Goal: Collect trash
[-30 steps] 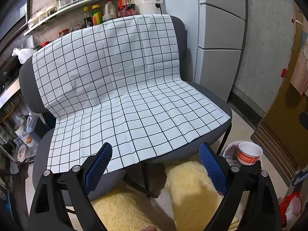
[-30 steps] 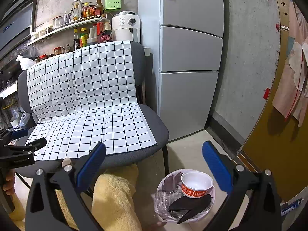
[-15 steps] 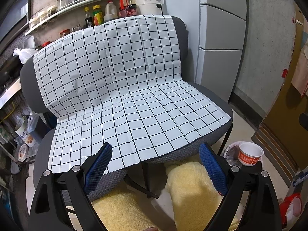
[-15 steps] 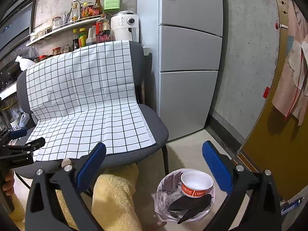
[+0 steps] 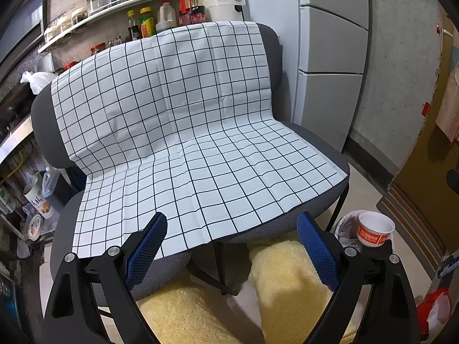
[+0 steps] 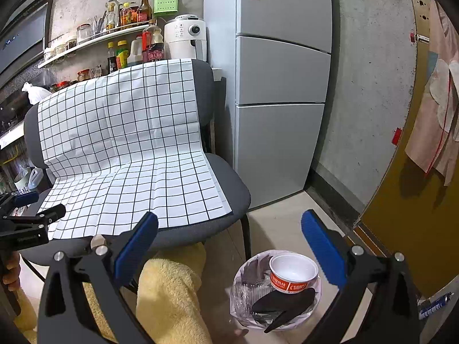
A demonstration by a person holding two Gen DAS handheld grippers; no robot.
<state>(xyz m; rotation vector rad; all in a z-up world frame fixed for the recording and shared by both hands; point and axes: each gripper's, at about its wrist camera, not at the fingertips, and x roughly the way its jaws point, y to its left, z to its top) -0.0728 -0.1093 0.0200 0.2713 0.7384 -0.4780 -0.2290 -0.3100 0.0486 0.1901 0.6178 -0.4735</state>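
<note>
A small bin lined with a white bag (image 6: 242,279) stands on the floor to the right of the chair. In it lie a red and white paper bowl (image 6: 292,272), clear plastic packaging (image 6: 248,289) and a black plastic piece (image 6: 284,304). The bowl (image 5: 374,230) also shows at the lower right of the left wrist view. My right gripper (image 6: 229,238) hangs open above and left of the bin, holding nothing. My left gripper (image 5: 232,239) is open over the front edge of the seat, also holding nothing. It shows at the left edge (image 6: 28,203) of the right wrist view.
A grey chair (image 5: 318,200) is draped with a white checked cloth (image 5: 178,132) bare of objects. A person's legs in yellow fleece (image 5: 287,286) are below. A grey fridge (image 6: 281,91) stands right of the chair; a shelf of bottles (image 6: 94,41) runs behind.
Both views have shifted only slightly. Both grippers stay open, and nothing has been picked up or dropped.
</note>
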